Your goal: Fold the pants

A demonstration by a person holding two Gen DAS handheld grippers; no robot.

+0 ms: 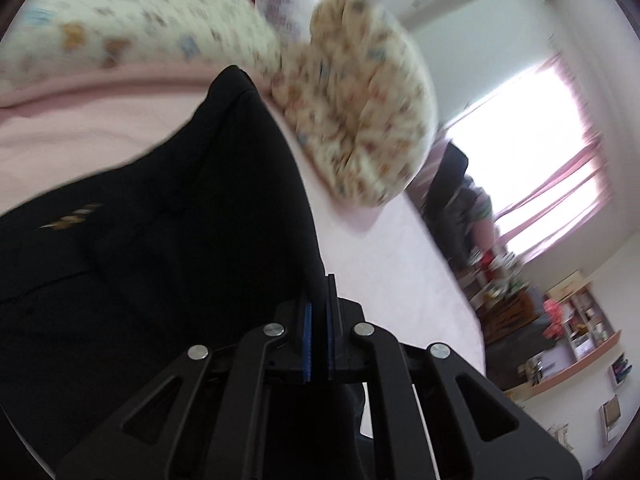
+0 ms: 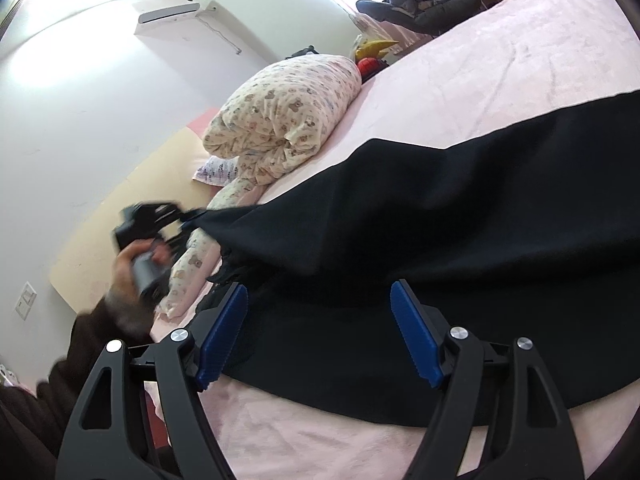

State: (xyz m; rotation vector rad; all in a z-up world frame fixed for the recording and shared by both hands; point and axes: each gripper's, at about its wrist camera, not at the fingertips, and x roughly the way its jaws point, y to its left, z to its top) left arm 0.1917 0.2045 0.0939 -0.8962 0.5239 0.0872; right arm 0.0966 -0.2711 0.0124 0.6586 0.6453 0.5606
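The black pants [image 1: 168, 248] lie on a pink bed [image 1: 384, 264]. My left gripper [image 1: 319, 292] is shut on an edge of the pants and lifts it; a fold rises toward a peak at the upper middle. In the right wrist view the pants [image 2: 440, 220] spread across the bed [image 2: 500, 60], with one end pulled up to the left by the left gripper [image 2: 188, 216] in a person's hand. My right gripper [image 2: 320, 300] is open and empty, its blue pads [image 2: 416, 336] just above the lower edge of the pants.
A rolled floral quilt [image 1: 360, 112] and pillow [image 1: 112, 24] lie at the head of the bed; the quilt also shows in the right wrist view [image 2: 288, 108]. Dark clothes [image 2: 424, 4] are piled beyond the bed. Shelves [image 1: 576, 344] and a window stand to the right.
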